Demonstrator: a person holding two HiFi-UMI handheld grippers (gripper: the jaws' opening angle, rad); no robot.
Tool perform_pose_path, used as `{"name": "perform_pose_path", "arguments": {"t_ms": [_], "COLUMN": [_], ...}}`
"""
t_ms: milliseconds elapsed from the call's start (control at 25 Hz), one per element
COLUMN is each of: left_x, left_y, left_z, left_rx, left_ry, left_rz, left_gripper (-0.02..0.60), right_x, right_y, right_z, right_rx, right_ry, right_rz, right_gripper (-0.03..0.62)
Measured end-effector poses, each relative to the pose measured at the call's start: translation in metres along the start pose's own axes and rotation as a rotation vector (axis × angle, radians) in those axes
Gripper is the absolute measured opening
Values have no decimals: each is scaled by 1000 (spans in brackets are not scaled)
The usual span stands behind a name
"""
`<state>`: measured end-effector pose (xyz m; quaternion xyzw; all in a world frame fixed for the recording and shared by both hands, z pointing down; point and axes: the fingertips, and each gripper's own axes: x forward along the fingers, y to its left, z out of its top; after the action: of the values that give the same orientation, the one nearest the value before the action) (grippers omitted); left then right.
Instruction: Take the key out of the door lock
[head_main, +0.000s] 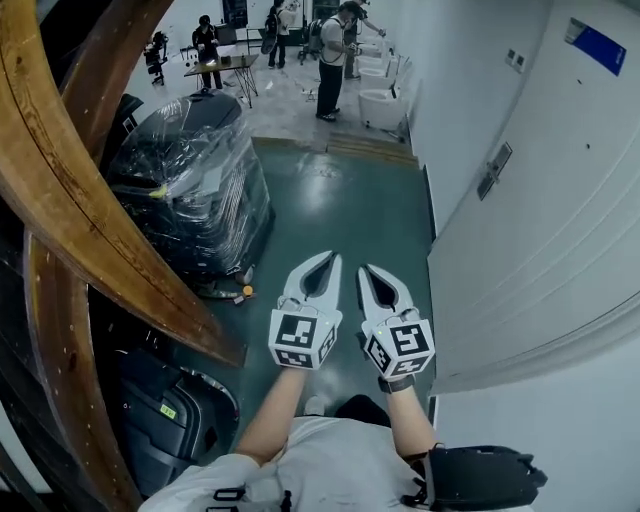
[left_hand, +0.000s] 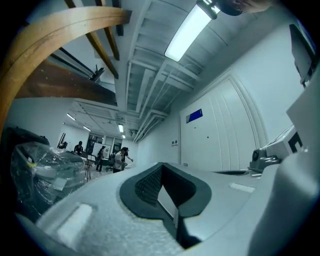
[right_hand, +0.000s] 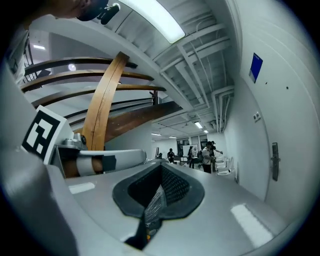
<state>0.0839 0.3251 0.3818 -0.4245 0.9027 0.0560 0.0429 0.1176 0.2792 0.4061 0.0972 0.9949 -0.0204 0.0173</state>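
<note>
Both grippers hang side by side over the green floor, pointing away from me. My left gripper is shut with nothing between its jaws, and the left gripper view shows the same closed tip. My right gripper is also shut and empty. The white panelled door stands to the right. Its dark lock plate and handle lie ahead and to the right of both grippers, well apart from them, and show small at the right of the right gripper view. The key is too small to make out.
A plastic-wrapped dark load stands to the left of the floor, with curved wooden beams nearer me. Several people, a table and white toilets are far down the hall. A blue sign hangs on the right wall.
</note>
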Motion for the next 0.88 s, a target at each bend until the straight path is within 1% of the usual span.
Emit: {"name": "perform_pose_path", "arguments": {"t_ms": [80, 160, 280, 360, 440, 520, 600, 720, 880], "left_x": [19, 42, 77, 96, 123, 161, 203, 257, 312], "left_y": [11, 16, 14, 12, 10, 9, 16, 37, 60], "left_z": [-12, -20, -31, -38, -30, -15, -3, 2, -12], "left_rx": [-32, -54, -27, -31, -56, -30, 14, 50, 31], "left_ry": [23, 30, 45, 52, 30, 4, -8, -20, -11], "left_rz": [-17, -39, -69, -77, -93, -103, -92, -63, -31], "left_gripper": [-2, 0, 0, 0, 0, 0, 0, 0, 0], "right_x": [19, 37, 58, 69, 86, 112, 139, 175, 210], "right_y": [-6, -21, -59, -81, -98, -124, -158, -205, -256], "right_z": [-4, -4, -3, 1, 17, 38, 54, 61, 49], "right_rx": [-2, -8, -8, -2, -6, -25, -36, -33, -10], "right_ry": [19, 21, 7, -12, -53, -93, -110, -116, -94], "right_rz": [7, 0, -33, -41, -20, -11, -17, -17, -23], "right_gripper": [5, 6, 5, 6, 6, 6, 6, 6, 6]}}
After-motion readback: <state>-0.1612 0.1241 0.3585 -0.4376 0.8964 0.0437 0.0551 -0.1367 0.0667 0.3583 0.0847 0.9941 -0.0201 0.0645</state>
